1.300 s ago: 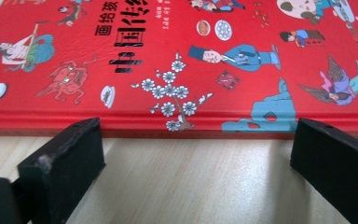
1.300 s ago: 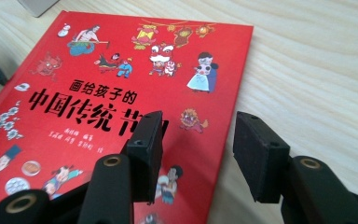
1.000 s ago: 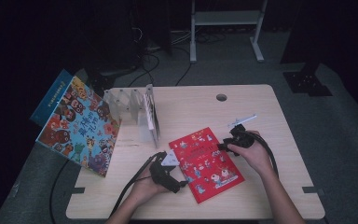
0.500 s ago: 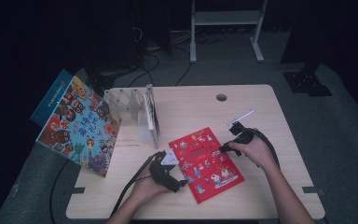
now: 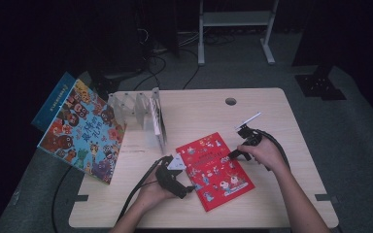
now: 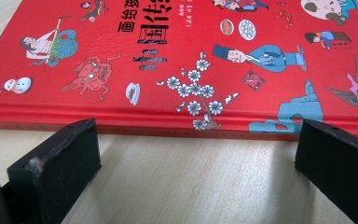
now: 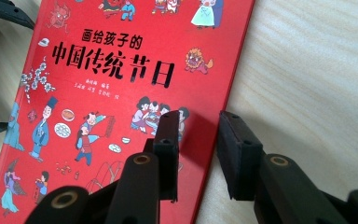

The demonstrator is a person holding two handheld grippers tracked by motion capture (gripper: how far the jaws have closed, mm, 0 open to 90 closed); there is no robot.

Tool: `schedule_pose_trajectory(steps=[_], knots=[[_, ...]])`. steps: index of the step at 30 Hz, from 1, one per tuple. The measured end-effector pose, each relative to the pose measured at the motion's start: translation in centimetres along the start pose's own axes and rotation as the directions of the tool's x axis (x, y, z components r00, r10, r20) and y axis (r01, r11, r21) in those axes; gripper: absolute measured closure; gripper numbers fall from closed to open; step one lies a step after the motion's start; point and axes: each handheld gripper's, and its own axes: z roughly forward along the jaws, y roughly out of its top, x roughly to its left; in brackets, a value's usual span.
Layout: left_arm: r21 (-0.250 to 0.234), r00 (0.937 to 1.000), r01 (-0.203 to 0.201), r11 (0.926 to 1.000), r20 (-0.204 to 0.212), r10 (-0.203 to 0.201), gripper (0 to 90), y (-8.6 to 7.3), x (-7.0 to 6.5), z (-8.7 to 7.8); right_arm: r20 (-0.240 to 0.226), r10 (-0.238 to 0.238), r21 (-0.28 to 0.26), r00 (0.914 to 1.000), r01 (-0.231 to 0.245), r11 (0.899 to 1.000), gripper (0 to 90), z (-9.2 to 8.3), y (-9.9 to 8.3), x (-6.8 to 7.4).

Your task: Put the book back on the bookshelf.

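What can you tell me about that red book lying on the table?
The red book is a closed hardcover with a glossy cover, black Chinese title characters and small cartoon figures, plum blossoms and a snowman. It lies flat, front cover up, skewed on the wooden table. The left claw stands open at its spine edge, not touching. The right claw straddles the opposite edge, one jaw over the cover, one over the table, its jaws just closing.

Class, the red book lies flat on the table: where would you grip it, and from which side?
Grip the red book at its free long edge, from the right: it lies flat, and the right gripper, jaws just closing, straddles that edge.
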Motion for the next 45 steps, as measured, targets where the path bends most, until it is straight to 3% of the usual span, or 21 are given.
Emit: schedule_pose_trajectory(steps=[4, 5, 15, 19, 25, 29, 31, 35, 39, 45], knots=[[0.000, 1.0000, 0.000, 1.0000, 0.000, 0.000, 0.0, 0.0, 0.0, 0.0, -0.007, 0.018, 0.021, 0.9998, -0.017, 1.000, 68.0, 0.3, 0.4, -0.3], [0.000, 1.0000, 0.000, 1.0000, 0.000, 0.000, 0.0, 0.0, 0.0, 0.0, -0.030, 0.033, 0.022, 0.9990, -0.032, 0.999, 68.6, 0.3, 0.4, -0.6], [0.000, 1.0000, 0.001, 1.0000, 0.001, -0.001, 0.0, 0.0, 0.0, 0.0, -0.083, 0.050, 0.018, 0.9953, -0.049, 0.999, 71.1, 0.0, 0.3, -1.3], [0.000, 1.0000, 0.001, 1.0000, 0.001, -0.001, 0.0, 0.0, 0.0, 0.0, -0.149, 0.054, -0.018, 0.9873, -0.057, 0.998, 71.5, -1.4, 0.3, -1.1], [-0.004, 1.0000, 0.004, 1.0000, 0.001, -0.004, 0.0, 0.0, 0.0, 0.0, -0.136, -0.007, -0.020, 0.9907, 0.005, 1.000, 69.6, -3.4, 1.4, 0.7], [-0.008, 1.0000, 0.005, 1.0000, -0.001, -0.005, 0.0, 0.0, 0.0, 0.1, -0.187, -0.025, -0.033, 0.9820, 0.019, 0.999, 70.5, -4.5, 1.9, 1.6], [-0.010, 1.0000, 0.007, 0.9999, -0.001, -0.007, 0.0, 0.0, 0.0, 0.1, -0.185, -0.040, -0.026, 0.9820, 0.035, 0.999, 70.4, -4.9, 2.2, 2.2], [-0.010, 1.0000, 0.007, 0.9999, -0.001, -0.007, 0.0, 0.0, 0.0, 0.1, -0.232, -0.061, -0.002, 0.9708, 0.062, 0.998, 71.0, -4.8, 2.7, 3.2], [-0.007, 1.0000, 0.005, 1.0000, 0.000, -0.005, 0.0, 0.0, 0.0, 0.1, -0.220, -0.077, 0.028, 0.9725, 0.085, 0.996, 70.8, -4.4, 3.8, 5.1], [-0.006, 1.0000, 0.004, 1.0000, 0.000, -0.004, 0.0, 0.0, 0.0, 0.0, -0.211, -0.079, 0.050, 0.9744, 0.091, 0.995, 72.7, -3.9, 4.8, 5.8]])
